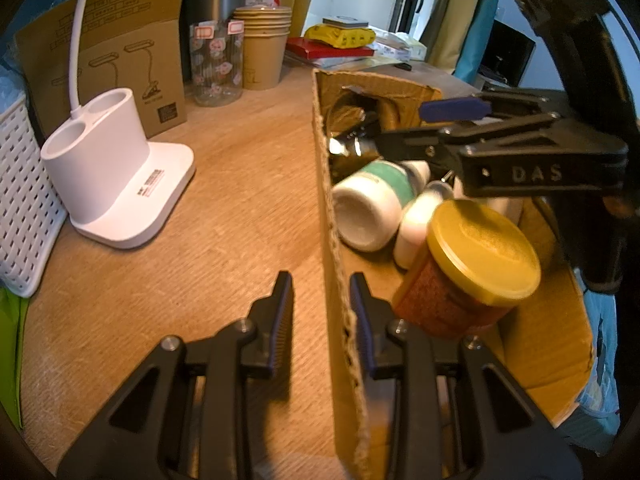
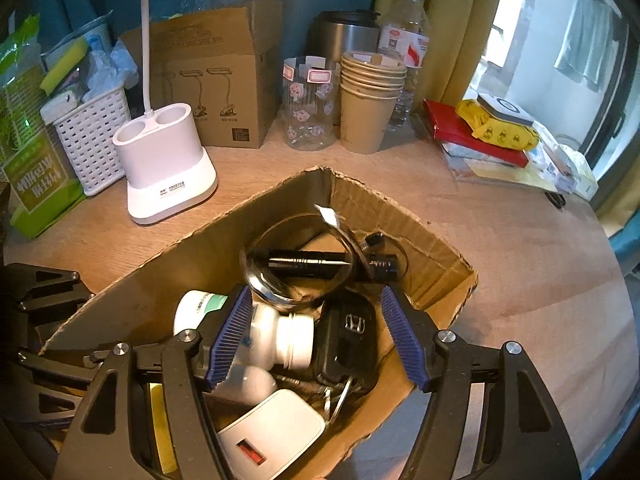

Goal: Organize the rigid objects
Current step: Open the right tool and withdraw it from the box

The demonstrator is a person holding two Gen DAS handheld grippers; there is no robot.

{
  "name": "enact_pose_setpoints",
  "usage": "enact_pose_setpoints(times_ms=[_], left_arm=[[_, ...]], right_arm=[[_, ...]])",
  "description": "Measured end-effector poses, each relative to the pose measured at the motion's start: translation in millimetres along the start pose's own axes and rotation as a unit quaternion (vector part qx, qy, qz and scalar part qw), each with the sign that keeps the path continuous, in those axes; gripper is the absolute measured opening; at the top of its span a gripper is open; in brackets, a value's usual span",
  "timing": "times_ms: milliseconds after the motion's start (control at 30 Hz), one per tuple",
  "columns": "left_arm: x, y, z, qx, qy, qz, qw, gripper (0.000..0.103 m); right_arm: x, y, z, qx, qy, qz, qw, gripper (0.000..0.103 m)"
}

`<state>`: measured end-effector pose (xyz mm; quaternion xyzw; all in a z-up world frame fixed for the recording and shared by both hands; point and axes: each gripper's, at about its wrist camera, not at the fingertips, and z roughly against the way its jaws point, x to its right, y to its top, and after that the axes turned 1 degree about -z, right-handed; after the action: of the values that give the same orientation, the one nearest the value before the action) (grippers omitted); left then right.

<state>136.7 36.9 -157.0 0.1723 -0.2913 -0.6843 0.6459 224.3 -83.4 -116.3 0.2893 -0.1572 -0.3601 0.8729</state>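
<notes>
An open cardboard box point(image 2: 424, 240) sits on the wooden table and holds several rigid items. Among them are a white bottle point(image 2: 284, 340), a green-labelled white bottle point(image 1: 372, 204), a black car key point(image 2: 348, 336), a black flashlight point(image 2: 308, 260), a white charger point(image 2: 272, 436) and a yellow-lidded jar point(image 1: 480, 252). My right gripper point(image 2: 316, 336) hangs open over the box, with the white bottle below and between its fingers, untouched. It also shows in the left wrist view as the right gripper point(image 1: 420, 126). My left gripper point(image 1: 322, 312) straddles the box's left wall point(image 1: 332, 216) and stands open, its right pad close to the cardboard.
A white lamp base point(image 2: 168, 168) stands left of the box, with a white basket point(image 2: 92, 136) beside it. Behind stand a brown carton point(image 2: 224, 80), a clear glass jar point(image 2: 308, 108), stacked paper cups point(image 2: 368, 104) and a steel flask point(image 2: 344, 40). A red book and yellow pack point(image 2: 496, 128) lie far right.
</notes>
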Motion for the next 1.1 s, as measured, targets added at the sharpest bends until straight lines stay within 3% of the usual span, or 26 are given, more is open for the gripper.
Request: enact_pose_setpoints(times_ms=[633, 1100], left_arm=[[0, 0, 0, 0.004, 0.017, 0.001, 0.9998, 0.031], [43, 16, -19, -0.005, 0.001, -0.042, 0.9991, 0.031]], right_arm=[[-3, -33, 59, 0.017, -0.034, -0.07, 0.997, 0.071], [32, -62, 83, 0.034, -0.056, -0.129, 0.99, 0.071]])
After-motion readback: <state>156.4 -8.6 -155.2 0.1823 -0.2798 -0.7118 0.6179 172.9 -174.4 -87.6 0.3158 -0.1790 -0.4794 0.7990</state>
